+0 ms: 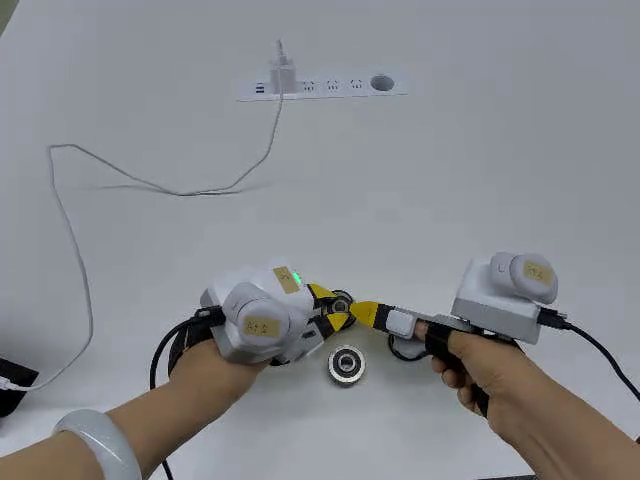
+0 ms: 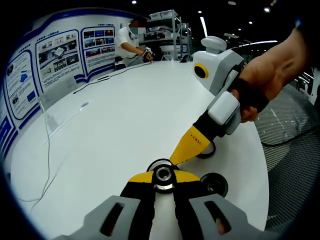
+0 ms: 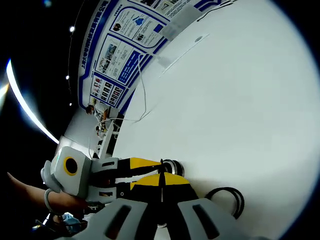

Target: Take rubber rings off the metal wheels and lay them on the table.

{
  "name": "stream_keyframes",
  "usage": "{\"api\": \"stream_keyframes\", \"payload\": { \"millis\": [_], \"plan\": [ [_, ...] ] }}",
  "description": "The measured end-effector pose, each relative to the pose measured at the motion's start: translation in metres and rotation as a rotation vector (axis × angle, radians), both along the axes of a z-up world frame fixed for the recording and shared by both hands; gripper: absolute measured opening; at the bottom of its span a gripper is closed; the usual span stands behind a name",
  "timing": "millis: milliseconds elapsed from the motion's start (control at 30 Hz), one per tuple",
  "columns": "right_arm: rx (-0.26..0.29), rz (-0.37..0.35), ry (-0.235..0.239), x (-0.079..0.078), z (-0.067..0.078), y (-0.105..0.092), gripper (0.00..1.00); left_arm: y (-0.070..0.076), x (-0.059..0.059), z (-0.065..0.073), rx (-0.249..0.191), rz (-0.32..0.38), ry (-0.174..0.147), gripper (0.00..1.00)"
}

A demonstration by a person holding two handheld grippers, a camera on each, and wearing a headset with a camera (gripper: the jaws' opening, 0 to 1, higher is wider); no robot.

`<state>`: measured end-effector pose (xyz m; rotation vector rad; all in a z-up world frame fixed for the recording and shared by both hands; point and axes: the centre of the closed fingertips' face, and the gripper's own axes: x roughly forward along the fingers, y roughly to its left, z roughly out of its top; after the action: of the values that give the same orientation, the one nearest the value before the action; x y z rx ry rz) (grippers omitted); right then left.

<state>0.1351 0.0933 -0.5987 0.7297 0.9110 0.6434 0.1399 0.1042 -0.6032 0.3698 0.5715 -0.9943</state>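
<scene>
My left gripper (image 1: pixel 330 307) (image 2: pixel 163 177) is shut on a small metal wheel (image 1: pixel 342 301) (image 2: pixel 163 173) with a black rubber ring around it, held just above the white table (image 1: pixel 430 180). From the right, my right gripper (image 1: pixel 356 312) (image 3: pixel 161 176) has its yellow jaws shut, with the tip against that wheel's (image 3: pixel 170 166) ring; whether it pinches the rubber I cannot tell. A second ringed wheel (image 1: pixel 346 364) (image 2: pixel 214 184) lies on the table below them. One loose black rubber ring (image 1: pixel 404 351) (image 3: pixel 228 199) lies under the right gripper's body.
A white power strip (image 1: pixel 320 86) with a plugged-in adapter lies at the far side, and its white cable (image 1: pixel 150 185) loops across the left of the table. A black object (image 1: pixel 10 386) sits at the left edge. A person (image 2: pixel 131 42) stands at the table's far end.
</scene>
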Motion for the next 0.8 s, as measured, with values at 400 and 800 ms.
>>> {"api": "stream_keyframes", "payload": {
  "millis": [400,800],
  "plan": [
    [-0.015,-0.008,0.006,0.0,-0.002,-0.002,0.02,0.0,-0.005,0.005,-0.016,-0.024,-0.018,0.2],
    [-0.001,-0.006,0.003,-0.002,0.002,0.001,0.02,0.003,-0.007,0.011,-0.037,-0.009,-0.041,0.32]
  ]
}}
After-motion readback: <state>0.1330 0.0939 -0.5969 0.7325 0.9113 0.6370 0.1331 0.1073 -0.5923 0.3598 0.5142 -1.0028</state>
